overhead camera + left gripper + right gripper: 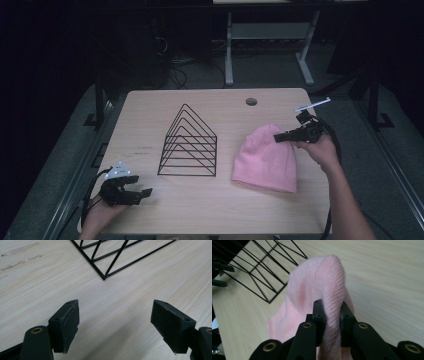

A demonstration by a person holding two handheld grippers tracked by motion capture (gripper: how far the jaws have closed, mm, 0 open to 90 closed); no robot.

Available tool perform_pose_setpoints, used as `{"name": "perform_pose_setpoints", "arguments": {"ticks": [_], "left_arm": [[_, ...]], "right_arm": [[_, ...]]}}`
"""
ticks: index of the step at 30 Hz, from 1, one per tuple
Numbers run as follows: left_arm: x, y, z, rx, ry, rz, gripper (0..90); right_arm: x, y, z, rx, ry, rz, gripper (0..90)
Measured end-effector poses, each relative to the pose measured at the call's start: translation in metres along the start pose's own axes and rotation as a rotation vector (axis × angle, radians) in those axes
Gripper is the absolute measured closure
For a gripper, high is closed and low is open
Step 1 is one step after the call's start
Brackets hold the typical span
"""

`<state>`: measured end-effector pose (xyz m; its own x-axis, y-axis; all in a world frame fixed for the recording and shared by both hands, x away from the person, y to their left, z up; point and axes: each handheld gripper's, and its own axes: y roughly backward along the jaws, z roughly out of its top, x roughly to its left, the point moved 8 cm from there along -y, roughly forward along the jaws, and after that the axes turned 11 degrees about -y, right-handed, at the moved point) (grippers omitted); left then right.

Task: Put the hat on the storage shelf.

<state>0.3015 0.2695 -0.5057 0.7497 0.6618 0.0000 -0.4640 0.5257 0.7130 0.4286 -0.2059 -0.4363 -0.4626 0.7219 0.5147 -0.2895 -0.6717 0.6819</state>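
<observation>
Softly ribbed pink knit beanie (317,282) (fuzzy), pinched by right tool (331,312)

Pink knit beanie (267,160) on table's right, crown edge pinched up, beside black wire rack (189,144)

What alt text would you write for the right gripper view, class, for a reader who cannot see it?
The right gripper is shut on a fold of a pink knit hat, pinching the fabric between its two black jaws above a pale wooden table. A black wire rack stands on the table beyond the hat, at the upper left.
</observation>
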Motion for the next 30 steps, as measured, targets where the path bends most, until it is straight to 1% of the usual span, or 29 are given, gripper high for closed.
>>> {"name": "perform_pose_setpoints", "arguments": {"ticks": [1,3,4,5,7,10,11,12,15,17,18,19,20,21,22,24,25,27,29,30], "left_arm": [[-0.001,0.001,0.001,-0.009,-0.004,-0.005,23.1],[-0.002,0.003,0.004,-0.012,-0.009,-0.011,23.1],[-0.002,0.005,0.006,-0.018,-0.004,-0.009,23.2],[-0.001,0.007,0.008,-0.021,-0.012,-0.010,23.2],[0.000,0.010,0.011,-0.024,-0.024,-0.012,23.2],[0.000,0.013,0.017,-0.042,-0.024,-0.014,23.2],[0.001,0.014,0.018,-0.040,-0.036,-0.018,23.2],[0.000,0.014,0.020,-0.048,-0.027,-0.020,23.2],[0.002,0.016,0.022,-0.037,-0.044,-0.026,23.4],[0.003,0.016,0.024,-0.045,-0.044,-0.033,23.4],[0.004,0.017,0.025,-0.040,-0.051,-0.039,23.4],[0.005,0.017,0.026,-0.041,-0.059,-0.041,23.4],[0.004,0.017,0.027,-0.041,-0.050,-0.044,23.4],[0.005,0.017,0.027,-0.036,-0.057,-0.047,23.4],[0.005,0.018,0.029,-0.033,-0.051,-0.052,23.4],[0.006,0.019,0.032,-0.033,-0.063,-0.055,23.4],[0.006,0.020,0.034,-0.033,-0.059,-0.057,23.4],[0.008,0.022,0.037,-0.029,-0.077,-0.059,23.4],[0.009,0.025,0.042,-0.037,-0.082,-0.065,23.5],[0.009,0.026,0.044,-0.037,-0.078,-0.070,23.4]], "right_arm": [[0.003,0.003,0.001,-0.011,0.011,0.009,78.9],[0.011,0.010,0.003,-0.030,0.026,0.017,78.9],[0.017,0.017,0.005,-0.041,0.051,0.016,78.9],[0.017,0.017,0.005,-0.041,0.051,0.016,78.9],[0.025,0.024,0.008,-0.055,0.072,0.013,78.9],[0.035,0.034,0.011,-0.060,0.106,0.000,78.9],[0.038,0.037,0.012,-0.063,0.119,-0.004,79.0],[0.041,0.040,0.014,-0.065,0.128,-0.008,78.9],[0.049,0.049,0.019,-0.068,0.155,-0.019,78.9],[0.054,0.054,0.023,-0.067,0.171,-0.022,78.9],[0.057,0.058,0.027,-0.072,0.177,-0.019,79.0],[0.057,0.058,0.027,-0.072,0.177,-0.019,79.0],[0.058,0.060,0.029,-0.075,0.182,-0.021,78.9],[0.059,0.062,0.031,-0.075,0.185,-0.022,79.0],[0.060,0.063,0.032,-0.078,0.188,-0.022,79.0],[0.061,0.065,0.036,-0.079,0.191,-0.021,79.0],[0.062,0.066,0.038,-0.081,0.190,-0.021,79.0],[0.063,0.068,0.041,-0.083,0.192,-0.019,79.0],[0.065,0.070,0.044,-0.090,0.197,-0.014,78.9],[0.067,0.071,0.045,-0.090,0.200,-0.015,78.9]]}}
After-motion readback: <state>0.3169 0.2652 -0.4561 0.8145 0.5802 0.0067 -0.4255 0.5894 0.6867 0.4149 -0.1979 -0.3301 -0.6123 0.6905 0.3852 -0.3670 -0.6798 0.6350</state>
